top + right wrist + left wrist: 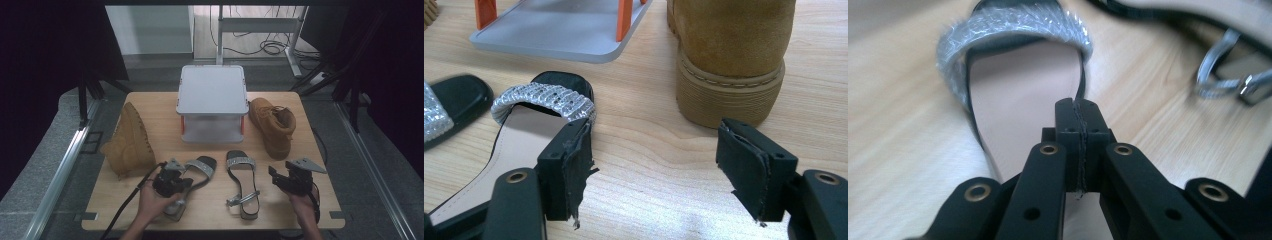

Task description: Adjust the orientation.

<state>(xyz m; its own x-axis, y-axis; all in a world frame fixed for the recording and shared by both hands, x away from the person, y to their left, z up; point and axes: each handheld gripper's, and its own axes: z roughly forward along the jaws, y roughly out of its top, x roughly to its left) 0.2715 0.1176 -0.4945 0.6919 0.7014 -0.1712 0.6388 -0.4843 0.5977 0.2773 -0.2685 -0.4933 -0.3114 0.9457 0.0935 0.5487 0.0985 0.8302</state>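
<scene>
Two black sandals with glittery silver toe straps lie side by side at the table's front: the left sandal (pixel 201 166) and the right sandal (pixel 241 181). My left gripper (pixel 184 183) hovers low over the left sandal's beige insole (pixel 1013 100), just behind its silver strap (pixel 1013 25). Its jaws are shut (pixel 1079 117) with nothing visible between them. My right gripper (pixel 276 179) rests to the right of the right sandal, open and holding nothing (pixel 654 165). In its view that sandal (pixel 539 107) lies beside its left jaw.
A grey two-tier stand with orange posts (pixel 212 90) sits at the table's back centre. A tan boot (pixel 131 142) lies on its side at the left. Another tan boot (pixel 274 126) stands at the right, its heel (pixel 729 75) just ahead of my right gripper.
</scene>
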